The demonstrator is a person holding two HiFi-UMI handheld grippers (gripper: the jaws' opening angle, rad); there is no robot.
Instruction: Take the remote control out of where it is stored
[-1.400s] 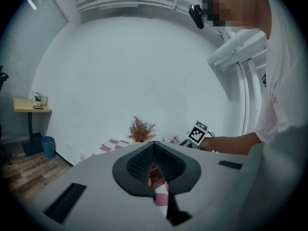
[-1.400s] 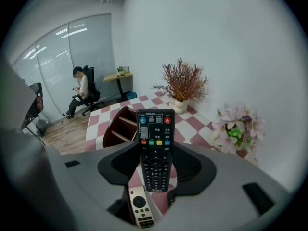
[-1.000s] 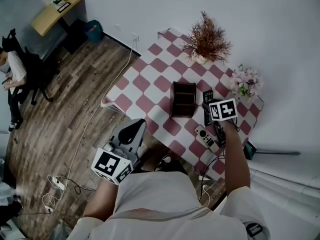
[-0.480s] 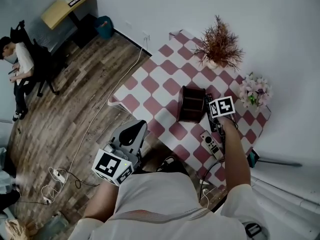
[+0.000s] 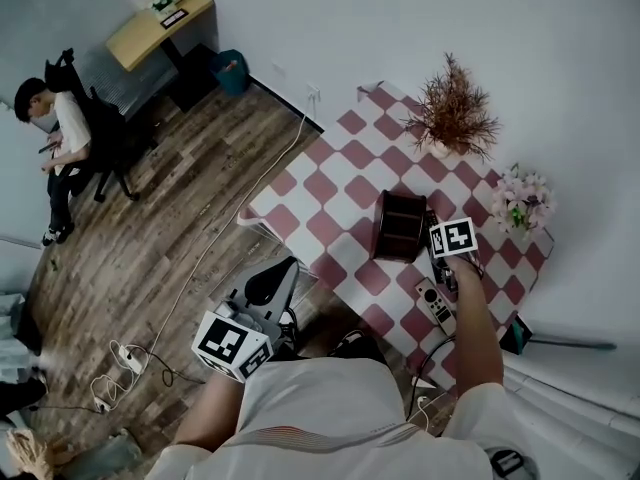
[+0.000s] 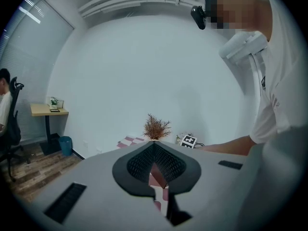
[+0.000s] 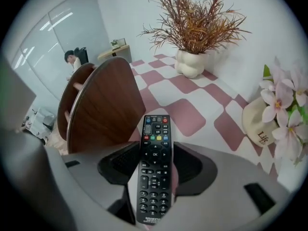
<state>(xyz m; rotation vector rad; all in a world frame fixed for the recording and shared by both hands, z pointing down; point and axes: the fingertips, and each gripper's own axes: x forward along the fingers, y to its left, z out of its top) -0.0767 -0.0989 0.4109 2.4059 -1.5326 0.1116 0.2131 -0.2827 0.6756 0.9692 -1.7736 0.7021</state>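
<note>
Although the black remote (image 7: 155, 129) is already seen clear of the wooden holder (image 7: 103, 105), which stands at about ten o'clock from it, the grip is judged the weak point. The right gripper (image 7: 155, 165) is closed on the remote's narrow sides, jaws set wide, and the button end projects well past them. A tilt or slip could be caused by any quick swing, and the holder's wall (just beside) could be clipped. A pale second remote (image 5: 434, 305), lying on the bench (image 5: 330, 183) at six o'clock from that gripper, could be struck by a drop. The left gripper (image 6: 154, 146) is held off the bench, jaws together on nothing.
</note>
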